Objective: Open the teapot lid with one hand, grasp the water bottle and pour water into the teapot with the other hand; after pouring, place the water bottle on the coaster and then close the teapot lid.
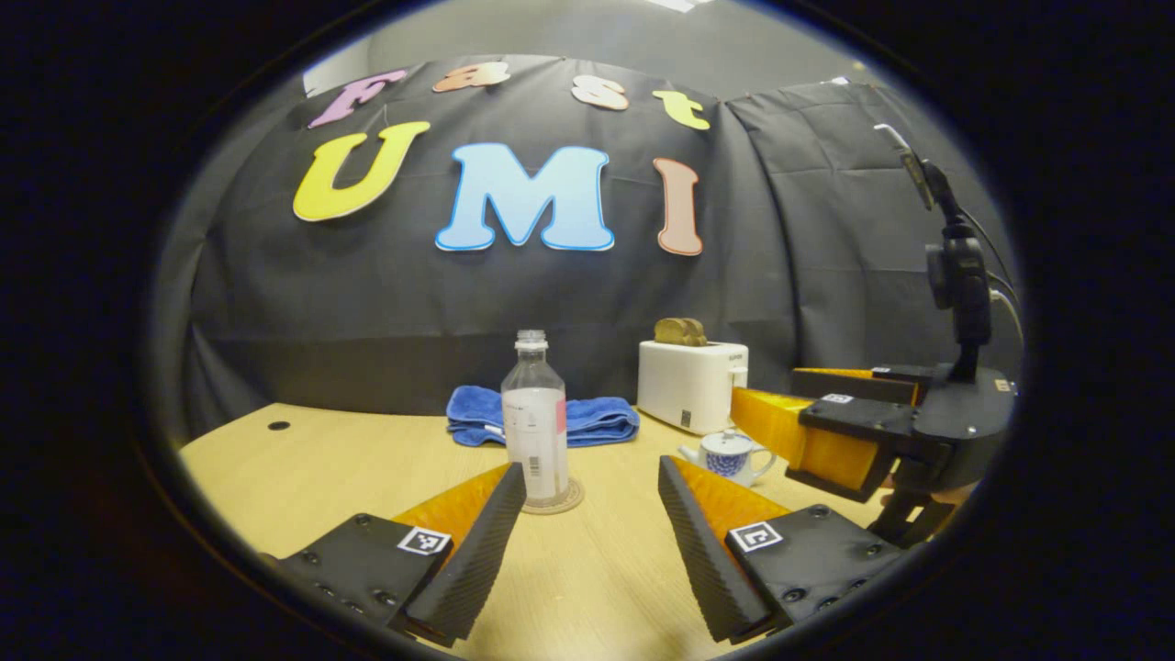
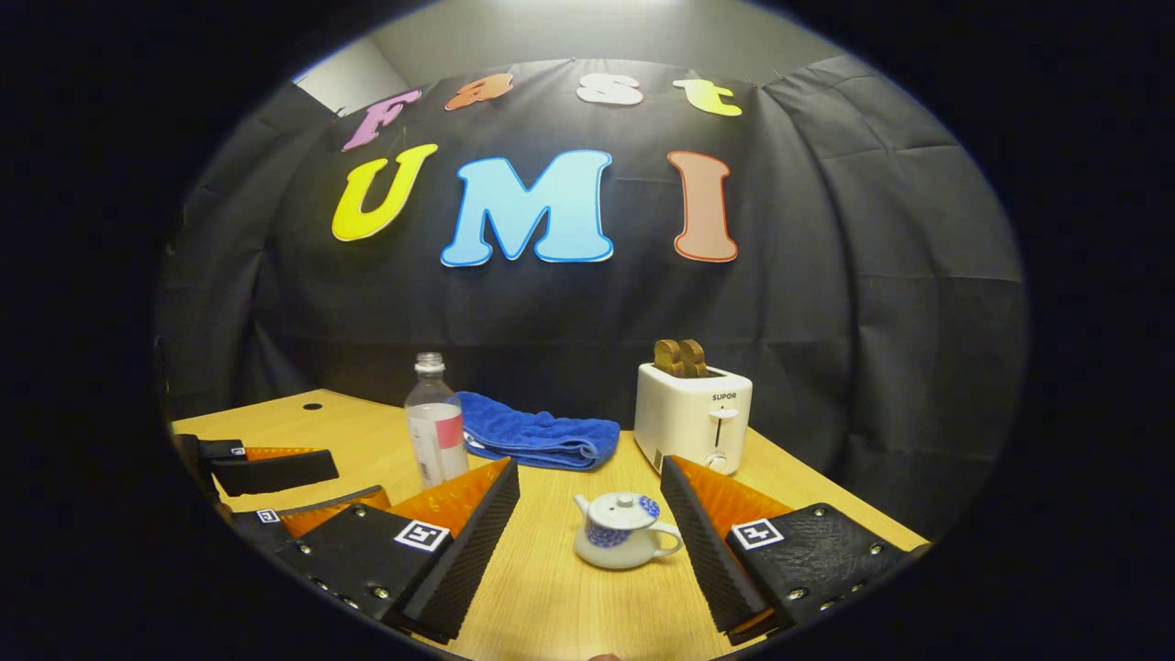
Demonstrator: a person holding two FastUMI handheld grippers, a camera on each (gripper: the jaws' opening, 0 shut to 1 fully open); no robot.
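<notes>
Bottle (image 1: pixel 535 418) sat on its coaster (image 1: pixel 553 500), teapot (image 2: pixel 622 531) had its lid (image 2: pixel 624 502) on, both grippers (image 1: pixel 587 542) (image 2: pixel 592 542) were wide open holding nothing, so either pre-pour or all finished

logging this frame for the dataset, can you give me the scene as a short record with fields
surface: wooden table
water bottle: upright on the coaster, cap off
teapot: lid on, between the right hand-held gripper's fingers in the right gripper view, not touched
left hand-held gripper: open, facing the bottle, not touching it
right hand-held gripper: open
behind: blue towel, white toaster with bread in its slots
task stage: lid not yet lifted, no pouring begun
</notes>
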